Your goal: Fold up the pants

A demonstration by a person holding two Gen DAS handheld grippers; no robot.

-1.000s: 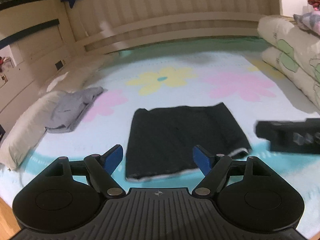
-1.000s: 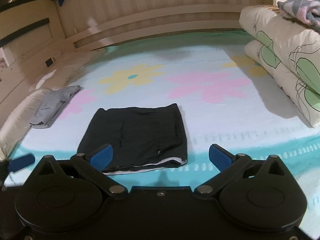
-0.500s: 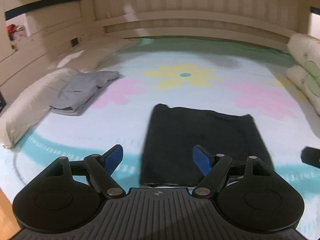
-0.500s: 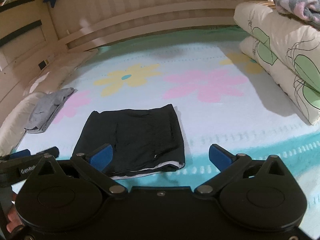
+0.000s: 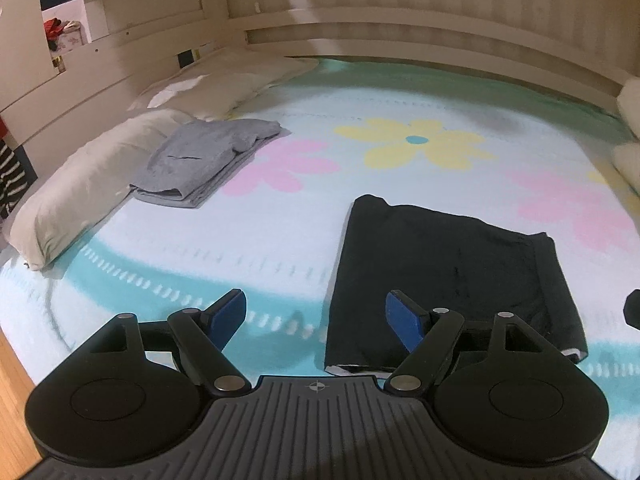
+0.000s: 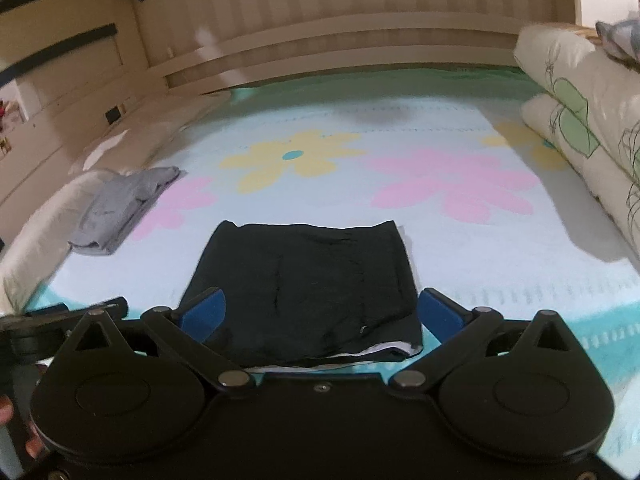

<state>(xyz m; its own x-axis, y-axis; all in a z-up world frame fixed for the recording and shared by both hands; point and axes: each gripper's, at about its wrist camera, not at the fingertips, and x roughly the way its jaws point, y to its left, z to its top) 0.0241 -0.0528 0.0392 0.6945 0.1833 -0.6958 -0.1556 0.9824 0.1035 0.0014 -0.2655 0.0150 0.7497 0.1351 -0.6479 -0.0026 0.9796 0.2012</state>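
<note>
Black pants lie folded into a flat rectangle on the flowered bed sheet, white trim showing at the near edge. My left gripper hovers open above the sheet at the pants' near left corner, nothing between its blue pads. My right gripper is open too, its blue pads spread on either side of the pants' near edge, above the cloth and apart from it. A dark part of the left gripper shows at the left edge of the right wrist view.
A folded grey garment rests against a long pillow at the left. A rolled floral duvet lines the right side. Wooden bed rails close off the back and left.
The left gripper has swung left and rolled, so the black pants now sit to its right. The right gripper has shifted left and now centres on the pants. Both stay open.
</note>
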